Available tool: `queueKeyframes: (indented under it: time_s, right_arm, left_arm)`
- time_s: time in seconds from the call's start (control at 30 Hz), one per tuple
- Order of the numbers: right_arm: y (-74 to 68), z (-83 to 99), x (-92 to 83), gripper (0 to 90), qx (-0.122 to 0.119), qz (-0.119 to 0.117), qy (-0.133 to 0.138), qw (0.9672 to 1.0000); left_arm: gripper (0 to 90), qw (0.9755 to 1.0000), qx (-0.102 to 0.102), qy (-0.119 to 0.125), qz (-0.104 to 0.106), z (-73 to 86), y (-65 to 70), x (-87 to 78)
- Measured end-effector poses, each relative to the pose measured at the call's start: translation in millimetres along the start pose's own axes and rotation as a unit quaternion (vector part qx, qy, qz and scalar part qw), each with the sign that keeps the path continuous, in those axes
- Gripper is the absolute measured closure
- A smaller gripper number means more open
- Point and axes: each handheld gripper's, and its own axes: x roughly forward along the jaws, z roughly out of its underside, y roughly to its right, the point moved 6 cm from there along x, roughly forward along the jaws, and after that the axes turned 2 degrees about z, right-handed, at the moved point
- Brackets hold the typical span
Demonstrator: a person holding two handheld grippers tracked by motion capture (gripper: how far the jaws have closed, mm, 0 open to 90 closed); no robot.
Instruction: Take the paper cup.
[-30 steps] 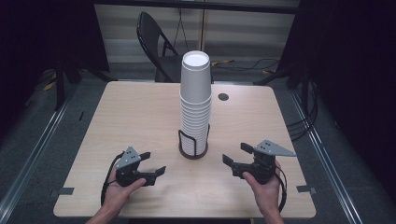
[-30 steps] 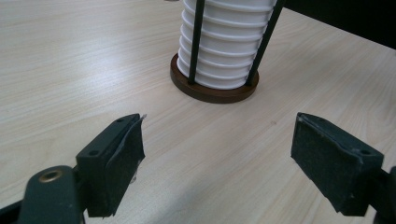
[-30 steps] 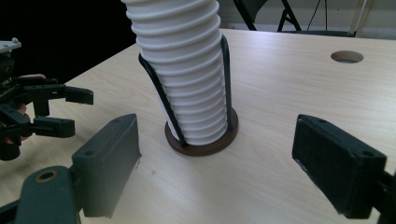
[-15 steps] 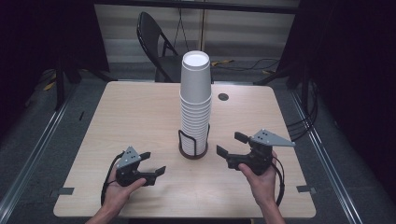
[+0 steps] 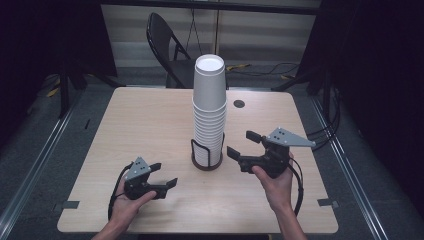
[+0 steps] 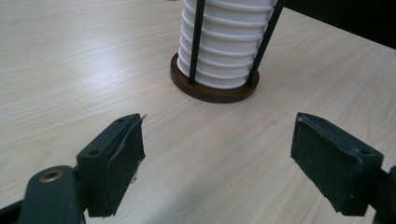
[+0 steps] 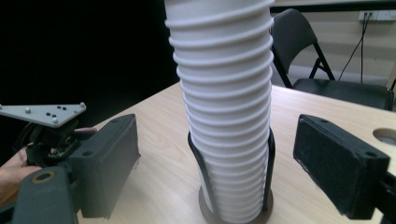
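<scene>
Cup stack (image 5: 209, 107) upright in wire holder (image 5: 206, 159), mid worktop (image 5: 145, 125). Right gripper (image 5: 241, 143) raised just beside stack, jaws wide, empty. Left gripper (image 5: 164, 175) low near holder, jaws wide, empty.

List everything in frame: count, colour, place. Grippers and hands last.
stack of cups: one tall stack, white, table centre, standing in the holder
cup holder: 1, black wire uprights on a dark brown round base, table centre
table: 1, light wood
grommet hole: 1, dark, far right part of the table top
folding chair: 1, black, behind the table
left gripper: 1, black, near left of the holder, open, nothing between the jaws
right gripper: 1, black, right of the holder, open, aimed at the stack
hands: 2, one on each gripper
</scene>
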Motion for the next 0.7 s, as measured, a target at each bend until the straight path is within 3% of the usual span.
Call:
queueKeyframes:
  time_s: [0.7]
  right_arm:
    - [-7.7,-67.6,15.0,13.4,-0.031,-0.015,0.041,0.9986]
  left_arm:
    - [16.8,1.0,0.0,-0.002,0.005,0.2,0.4,0.4]
